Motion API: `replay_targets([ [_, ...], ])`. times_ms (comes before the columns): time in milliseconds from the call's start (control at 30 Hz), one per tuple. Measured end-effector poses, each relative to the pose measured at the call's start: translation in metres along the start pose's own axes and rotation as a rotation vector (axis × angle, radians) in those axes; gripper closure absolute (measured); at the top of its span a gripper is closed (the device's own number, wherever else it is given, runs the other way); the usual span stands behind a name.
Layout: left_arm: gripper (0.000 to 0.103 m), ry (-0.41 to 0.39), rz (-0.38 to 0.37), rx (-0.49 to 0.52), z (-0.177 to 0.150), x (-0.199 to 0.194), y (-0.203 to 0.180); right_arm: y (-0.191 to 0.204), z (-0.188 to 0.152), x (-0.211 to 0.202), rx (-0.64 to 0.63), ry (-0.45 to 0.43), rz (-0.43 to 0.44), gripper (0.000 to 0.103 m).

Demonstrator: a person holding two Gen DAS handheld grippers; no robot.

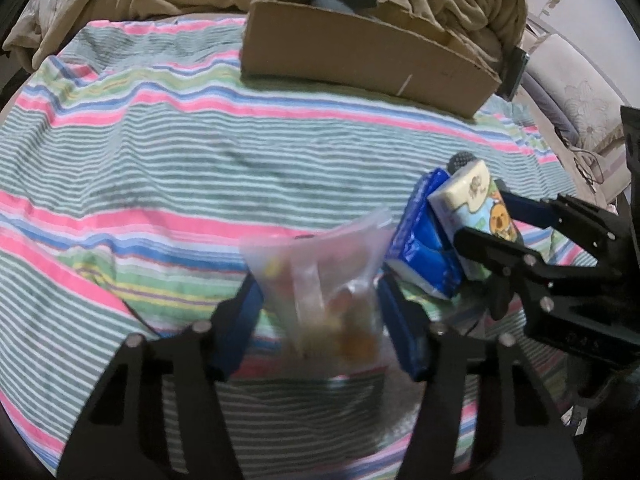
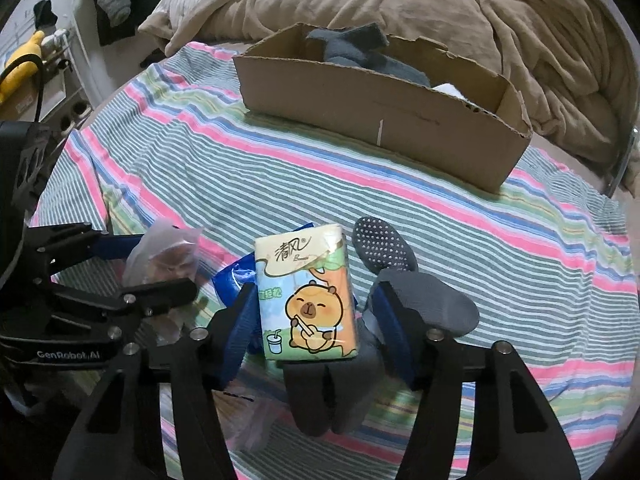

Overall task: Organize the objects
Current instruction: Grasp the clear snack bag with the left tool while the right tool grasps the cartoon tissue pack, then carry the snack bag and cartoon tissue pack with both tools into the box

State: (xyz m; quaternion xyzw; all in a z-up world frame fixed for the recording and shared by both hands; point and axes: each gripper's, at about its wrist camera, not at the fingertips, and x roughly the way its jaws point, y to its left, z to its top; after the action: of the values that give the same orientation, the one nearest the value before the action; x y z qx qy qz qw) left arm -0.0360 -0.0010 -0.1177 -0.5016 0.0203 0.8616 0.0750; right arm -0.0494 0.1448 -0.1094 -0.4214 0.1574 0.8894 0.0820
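A clear plastic bag of sweets [image 1: 320,280] stands between the blue pads of my left gripper [image 1: 320,312], which press on its two sides. To the right, a cartoon-printed tissue pack [image 2: 306,300] sits tilted in my right gripper [image 2: 316,320], shut on it. Seen from the left wrist, that pack [image 1: 472,208] is clamped between the right gripper's fingers [image 1: 480,240]. A blue packet [image 1: 420,248] lies between the two held things on the striped sheet. Grey socks [image 2: 384,248] lie under and beside the right gripper.
An open cardboard box [image 2: 360,108] stands at the far side of the striped bed sheet [image 1: 160,160], with grey cloth [image 2: 348,44] inside. A beige blanket [image 2: 540,40] is heaped behind it. The bed's edge falls off at the right [image 1: 568,92].
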Motion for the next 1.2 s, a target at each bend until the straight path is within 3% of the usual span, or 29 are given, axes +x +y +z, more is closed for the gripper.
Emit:
replay_targets([
  [33, 0.048, -0.002, -0.003, 0.0, 0.0, 0.0, 0.0, 0.0, 0.0, 0.0, -0.001, 0.003, 0.004, 0.054],
  [333, 0.058, -0.031, -0.025, 0.007, 0.003, -0.006, -0.003, -0.003, 0.003, -0.005, 0.014, -0.009, 0.031, 0.055],
  [1200, 0.059, -0.126, -0.05, -0.002, 0.033, -0.036, 0.002, -0.021, 0.035, -0.043, 0.062, -0.11, 0.043, 0.054],
])
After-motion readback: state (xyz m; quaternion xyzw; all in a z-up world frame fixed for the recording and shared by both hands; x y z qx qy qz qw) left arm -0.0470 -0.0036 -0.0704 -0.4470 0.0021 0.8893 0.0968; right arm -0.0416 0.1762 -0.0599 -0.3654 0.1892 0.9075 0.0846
